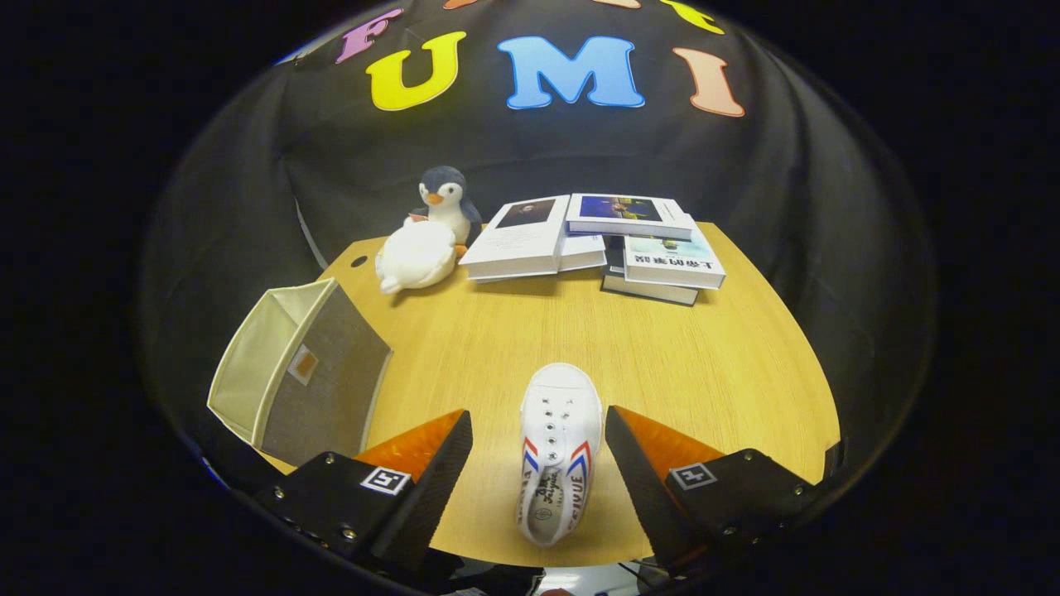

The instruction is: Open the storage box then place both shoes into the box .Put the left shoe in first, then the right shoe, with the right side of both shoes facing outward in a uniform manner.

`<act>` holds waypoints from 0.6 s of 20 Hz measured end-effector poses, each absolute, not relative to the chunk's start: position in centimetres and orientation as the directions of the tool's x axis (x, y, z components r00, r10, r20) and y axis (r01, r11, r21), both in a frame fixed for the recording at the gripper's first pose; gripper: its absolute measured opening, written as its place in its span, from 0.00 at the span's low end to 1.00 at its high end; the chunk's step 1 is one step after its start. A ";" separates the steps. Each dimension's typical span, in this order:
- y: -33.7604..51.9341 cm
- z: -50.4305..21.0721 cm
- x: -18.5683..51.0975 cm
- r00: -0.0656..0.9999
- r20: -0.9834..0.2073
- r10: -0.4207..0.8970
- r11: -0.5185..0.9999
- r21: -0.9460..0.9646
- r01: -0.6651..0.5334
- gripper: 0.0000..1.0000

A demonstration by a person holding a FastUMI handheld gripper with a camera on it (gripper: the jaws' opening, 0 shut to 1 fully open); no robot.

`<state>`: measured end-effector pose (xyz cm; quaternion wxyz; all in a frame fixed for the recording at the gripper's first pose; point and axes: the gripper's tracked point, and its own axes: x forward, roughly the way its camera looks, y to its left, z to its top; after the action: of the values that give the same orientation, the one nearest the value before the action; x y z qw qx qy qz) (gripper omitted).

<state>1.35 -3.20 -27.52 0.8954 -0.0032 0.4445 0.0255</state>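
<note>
while your claw (538,443) hangs released over the near edge of the wooden surface (704,364), start your look on the left: the storage box (302,377), grey fabric with a cream lining, lies tipped with its open mouth turned away to the left, near the left finger but apart from it. beyond it, toward the back, a white plush toy (416,257) rests against a penguin plush (445,203). moving to the middle, a white shoe (559,451) with red and blue stripes lies between your two fingers, touching neither, its toe pointing away from you and its heel nearest you. further back and to the right, a loose pile of books (617,244) sits near the far edge, some overlapping one another.
</note>
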 end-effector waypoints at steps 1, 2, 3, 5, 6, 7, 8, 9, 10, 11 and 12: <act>-3.7 -28.0 1.1 0.596 -0.802 0.039 0.999 0.014 -0.046 0.98; -4.2 -28.5 0.9 0.587 -0.809 0.033 0.999 0.009 -0.043 0.98; -4.9 -29.1 0.7 0.577 -0.816 0.024 0.999 -0.001 -0.043 0.98; -6.1 -30.5 0.2 0.553 -0.833 -0.002 0.998 -0.034 -0.048 0.98; -6.7 -31.3 -0.1 0.536 -0.844 -0.015 0.997 -0.052 -0.053 0.98; -7.3 -32.1 -0.4 0.518 -0.855 -0.027 0.996 -0.066 -0.057 0.98; -7.5 -32.8 -0.7 0.501 -0.865 -0.030 0.995 -0.071 -0.063 0.98; -7.7 -33.6 -1.0 0.485 -0.874 -0.031 0.995 -0.073 -0.070 0.98; -7.8 -34.3 -1.2 0.470 -0.882 -0.031 0.994 -0.075 -0.076 0.98; -7.9 -35.0 -1.5 0.453 -0.891 -0.032 0.994 -0.078 -0.083 0.98; -8.0 -35.6 -1.7 0.439 -0.898 -0.034 0.993 -0.082 -0.090 0.98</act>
<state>-1.69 -8.02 -35.58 0.8461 -0.0585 0.5295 0.0165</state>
